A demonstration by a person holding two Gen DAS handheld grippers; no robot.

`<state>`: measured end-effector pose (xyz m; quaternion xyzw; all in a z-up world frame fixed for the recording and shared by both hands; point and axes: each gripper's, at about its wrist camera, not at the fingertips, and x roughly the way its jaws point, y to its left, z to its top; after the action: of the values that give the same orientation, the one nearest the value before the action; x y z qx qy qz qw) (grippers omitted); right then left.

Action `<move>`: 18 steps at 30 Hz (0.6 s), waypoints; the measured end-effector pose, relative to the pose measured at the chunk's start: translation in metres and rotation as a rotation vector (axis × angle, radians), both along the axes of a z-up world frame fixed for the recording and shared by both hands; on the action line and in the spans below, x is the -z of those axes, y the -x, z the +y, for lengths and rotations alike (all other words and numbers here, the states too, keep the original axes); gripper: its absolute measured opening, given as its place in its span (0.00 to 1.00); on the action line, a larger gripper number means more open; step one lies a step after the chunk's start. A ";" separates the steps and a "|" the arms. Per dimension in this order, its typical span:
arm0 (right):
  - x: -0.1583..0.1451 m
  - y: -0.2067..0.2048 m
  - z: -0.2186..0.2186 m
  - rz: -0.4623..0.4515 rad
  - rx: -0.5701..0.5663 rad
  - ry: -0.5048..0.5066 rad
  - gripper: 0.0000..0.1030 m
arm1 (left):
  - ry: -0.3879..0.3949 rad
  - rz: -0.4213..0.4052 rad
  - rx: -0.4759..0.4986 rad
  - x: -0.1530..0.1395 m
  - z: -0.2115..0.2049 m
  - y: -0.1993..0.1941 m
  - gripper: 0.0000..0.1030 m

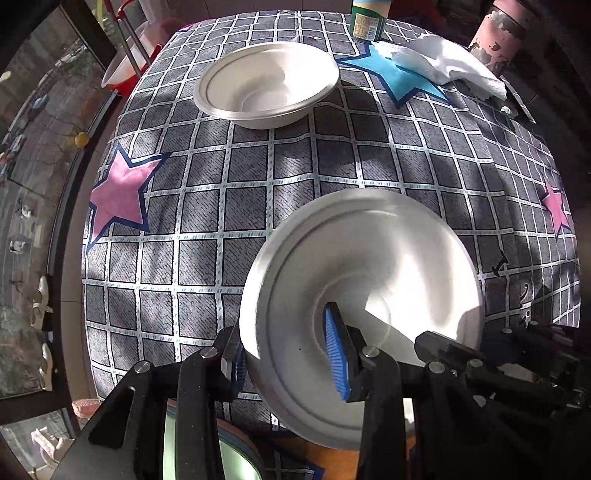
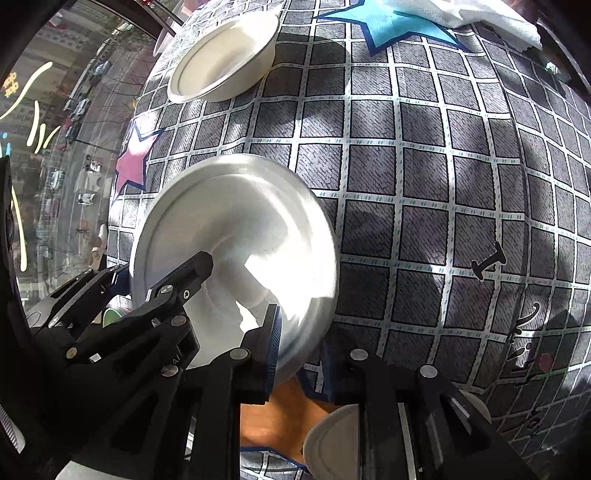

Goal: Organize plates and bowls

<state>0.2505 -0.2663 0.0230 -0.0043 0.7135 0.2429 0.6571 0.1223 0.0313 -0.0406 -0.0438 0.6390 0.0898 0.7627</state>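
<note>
At nine o'clock in the left wrist view a pink star (image 1: 120, 195) is printed on the checked cloth (image 1: 280, 173) that covers the counter. At twelve o'clock a white bowl (image 1: 266, 84) stands upright on the cloth, well apart from both grippers. Further right, near one o'clock, a green bottle (image 1: 369, 20) stands at the far edge, and a white napkin (image 1: 448, 64) lies crumpled over a blue star (image 1: 400, 75). Nearer the camera, at about five o'clock, a second bowl (image 1: 364, 295) is held tilted, with its hollow towards the lens. The left gripper (image 1: 291, 354) grasps its near left rim: one blue-padded jaw sits inside the hollow, the other outside the wall, so its jaws are clenched on the rim. In the right wrist view this second bowl sits at eight o'clock, and the right gripper (image 2: 301, 349) takes the bowl's lower right rim between its jaws, one blue pad inside and one outside; they too look clenched on it, though the outer pad is partly hidden. At the bottom of that view, near six o'clock, a plate (image 2: 334, 439) shows its pale edge under the right gripper, beside an orange patch (image 2: 275, 413).
</note>
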 end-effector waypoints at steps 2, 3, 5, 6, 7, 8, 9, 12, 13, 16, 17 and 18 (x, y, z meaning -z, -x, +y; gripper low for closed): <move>-0.007 0.001 -0.017 -0.009 0.005 -0.004 0.22 | 0.000 -0.011 0.006 -0.008 -0.011 0.004 0.38; -0.011 0.002 -0.022 -0.015 0.007 -0.006 0.22 | 0.002 -0.017 0.013 -0.012 -0.015 0.007 0.38; -0.018 0.005 -0.029 -0.031 0.010 -0.002 0.22 | 0.007 -0.026 0.033 -0.012 -0.006 0.006 0.38; -0.021 0.007 -0.035 -0.036 0.012 0.001 0.22 | 0.012 -0.030 0.046 -0.015 -0.016 0.010 0.38; -0.022 0.016 -0.047 -0.043 0.019 0.007 0.22 | 0.017 -0.033 0.060 -0.017 -0.024 0.014 0.38; -0.025 0.021 -0.054 -0.048 0.025 0.015 0.22 | 0.022 -0.031 0.077 -0.015 -0.026 0.013 0.38; -0.028 0.024 -0.064 -0.057 0.027 0.026 0.22 | 0.028 -0.027 0.095 -0.016 -0.032 0.016 0.38; -0.036 0.038 -0.084 -0.105 0.030 0.079 0.22 | 0.054 -0.019 0.143 -0.017 -0.053 0.025 0.38; -0.038 0.042 -0.090 -0.114 0.034 0.092 0.22 | 0.060 -0.018 0.158 -0.019 -0.060 0.029 0.38; -0.043 0.057 -0.111 -0.107 0.061 0.116 0.22 | 0.079 -0.011 0.200 -0.019 -0.080 0.039 0.38; -0.043 0.061 -0.117 -0.098 0.073 0.123 0.22 | 0.087 -0.002 0.216 -0.018 -0.086 0.042 0.38; -0.042 0.065 -0.123 -0.088 0.085 0.132 0.22 | 0.094 0.008 0.231 -0.017 -0.091 0.045 0.38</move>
<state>0.1850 -0.3890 0.0653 -0.0280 0.6980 0.1669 0.6959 0.0769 -0.0594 -0.0241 -0.0053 0.6462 -0.0285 0.7626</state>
